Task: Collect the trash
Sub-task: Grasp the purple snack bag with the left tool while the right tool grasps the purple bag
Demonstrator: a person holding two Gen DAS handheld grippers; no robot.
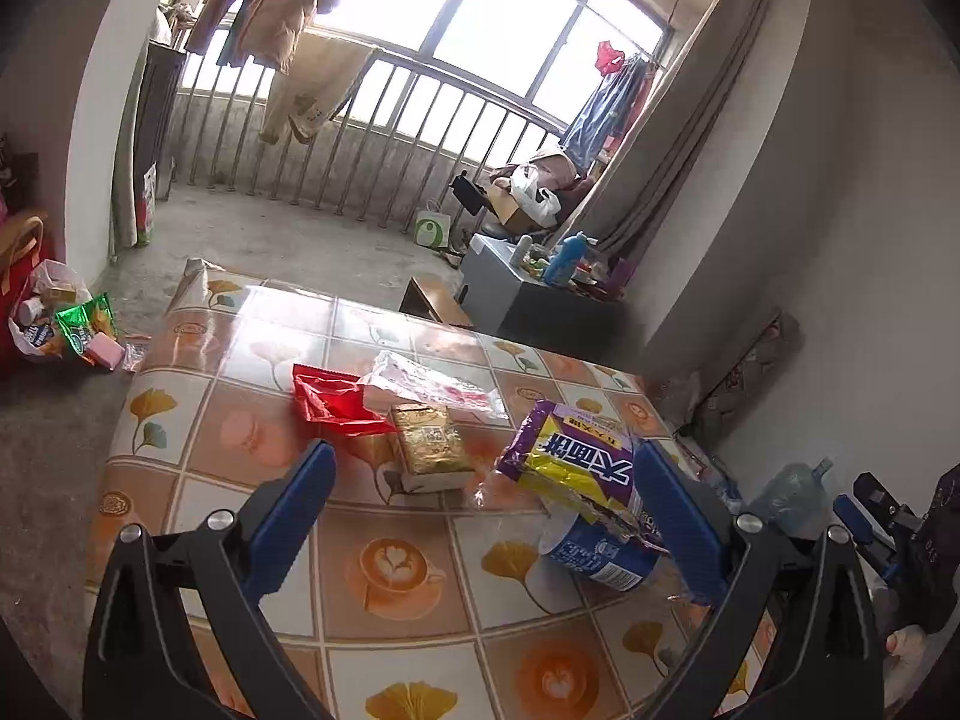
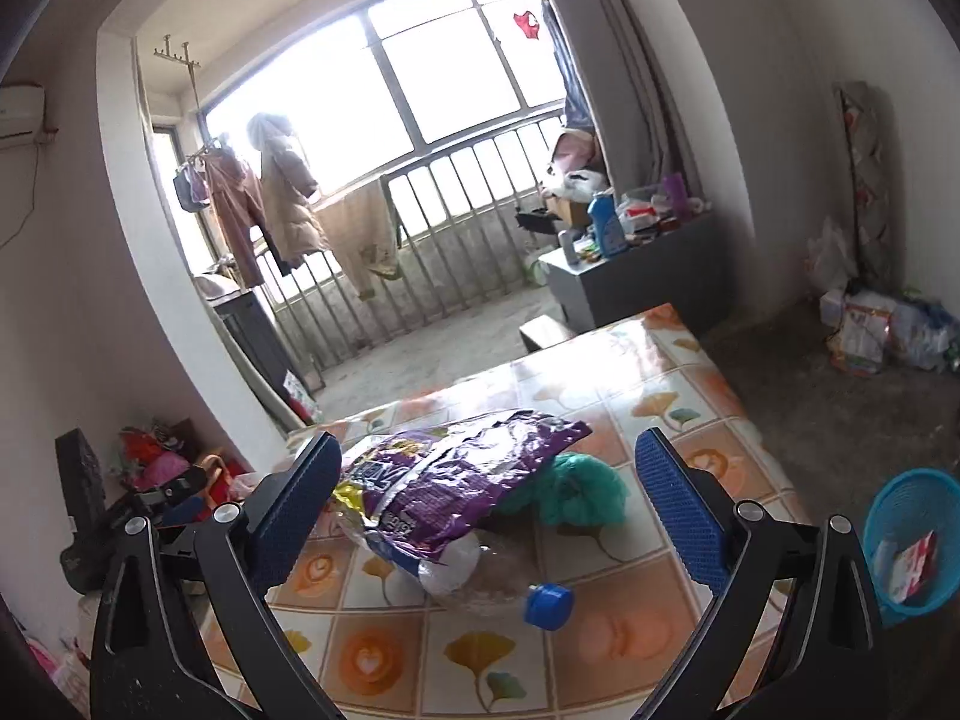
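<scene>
- Currently, both jaws spread: left gripper [image 1: 480, 504], right gripper [image 2: 486, 498].
- Table [image 1: 252, 438]: one purple wrapper [image 1: 570, 456], one bottle [image 2: 480, 576], one red wrapper [image 1: 330, 396], one gold packet [image 1: 429, 438].
- Floor: one blue basket [image 2: 912, 546].

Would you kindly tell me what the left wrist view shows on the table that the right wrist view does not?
Only the left wrist view shows the crumpled red foil wrapper, the gold foil packet and the clear plastic wrapper with red print.

Only the right wrist view shows the crumpled teal plastic bag and the blue plastic basket on the floor.

Both show the purple and yellow snack bag lying over the clear plastic bottle on the tiled-pattern table. Both grippers, left and right, are open.
</scene>
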